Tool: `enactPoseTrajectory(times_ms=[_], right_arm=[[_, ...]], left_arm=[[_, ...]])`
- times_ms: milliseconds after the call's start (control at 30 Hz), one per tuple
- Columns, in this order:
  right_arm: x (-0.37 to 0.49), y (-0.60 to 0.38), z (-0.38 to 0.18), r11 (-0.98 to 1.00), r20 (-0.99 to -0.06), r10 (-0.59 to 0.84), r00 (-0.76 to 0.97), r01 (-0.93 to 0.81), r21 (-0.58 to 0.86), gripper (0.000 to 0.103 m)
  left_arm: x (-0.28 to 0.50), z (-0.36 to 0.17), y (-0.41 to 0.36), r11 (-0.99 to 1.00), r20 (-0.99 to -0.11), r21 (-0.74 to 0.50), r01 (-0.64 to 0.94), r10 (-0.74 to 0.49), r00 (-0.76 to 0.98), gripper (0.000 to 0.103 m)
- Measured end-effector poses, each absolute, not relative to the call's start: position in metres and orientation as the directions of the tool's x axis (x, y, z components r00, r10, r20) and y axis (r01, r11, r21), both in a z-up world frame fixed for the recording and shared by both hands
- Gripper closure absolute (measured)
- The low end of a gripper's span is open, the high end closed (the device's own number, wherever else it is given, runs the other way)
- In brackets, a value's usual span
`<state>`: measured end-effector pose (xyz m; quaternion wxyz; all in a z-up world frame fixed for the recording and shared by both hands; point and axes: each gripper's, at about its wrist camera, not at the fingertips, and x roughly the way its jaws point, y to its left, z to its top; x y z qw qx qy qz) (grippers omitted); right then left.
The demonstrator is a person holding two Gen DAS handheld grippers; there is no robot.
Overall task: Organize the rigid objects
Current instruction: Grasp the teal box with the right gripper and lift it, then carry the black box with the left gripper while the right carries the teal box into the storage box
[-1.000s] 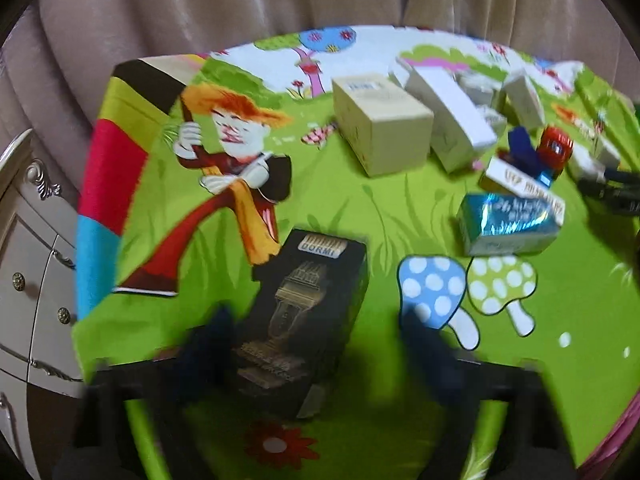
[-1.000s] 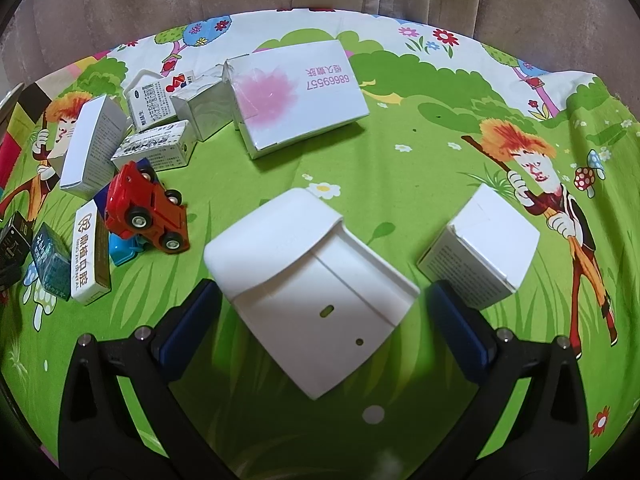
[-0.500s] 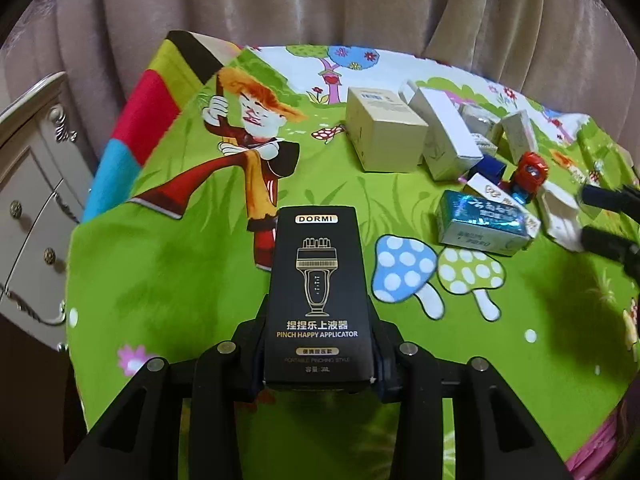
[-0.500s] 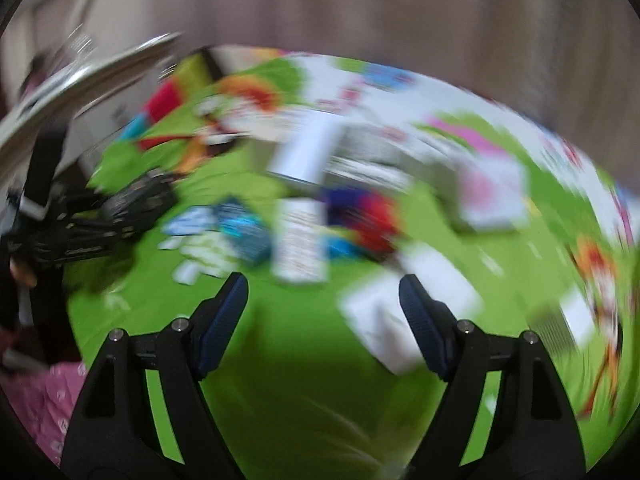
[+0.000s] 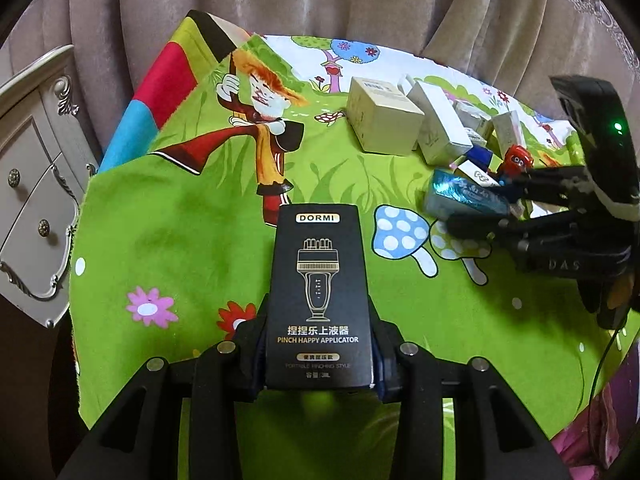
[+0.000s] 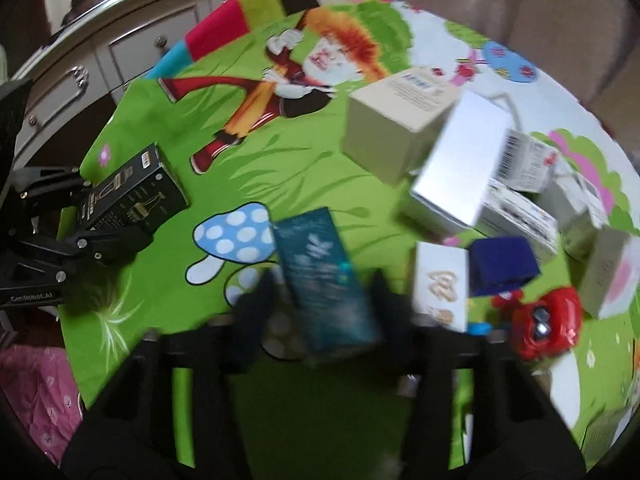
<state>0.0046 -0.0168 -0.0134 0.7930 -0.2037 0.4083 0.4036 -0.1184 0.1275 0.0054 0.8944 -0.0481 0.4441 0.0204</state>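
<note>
The tall black cardboard box (image 5: 320, 300) is pinched by the left gripper (image 5: 318, 356) near the cloth's front edge, presumably for repositioning. The teal foil box (image 6: 326, 280), beside the clustered cartons, is clamped by the right gripper (image 6: 320, 312), whose jaws have just been closing.

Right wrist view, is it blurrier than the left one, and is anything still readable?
Right wrist view: smeared, fingers and teal box soft, its print unreadable. Left wrist view: sharp, black box lettering legible, edges bent by fisheye.
</note>
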Motion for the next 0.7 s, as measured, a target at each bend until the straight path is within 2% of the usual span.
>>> enactPoseTrajectory(times_ms=[300,433,700], right_arm=[[-0.027,-0.022,-0.012,0.672,-0.798,0.447,0.404,-0.741,0.001,0.066],[-0.047,-0.029,-0.013,0.728,-0.791,0.441,0.423,-0.685,0.039,0.066],[-0.083,-0.058,-0.005,0.792,-0.798,0.383,0.465,-0.610,0.025,0.066]], left_arm=[[-0.112,0.004,0.123,0.992,-0.798,-0.047,-0.117,0.033,0.601,0.063],[-0.119,0.004,0.109,0.997,-0.805,-0.021,-0.080,0.030,0.592,0.063],[-0.129,0.007,0.071,1.000,-0.815,-0.016,-0.020,-0.001,0.579,0.063]])
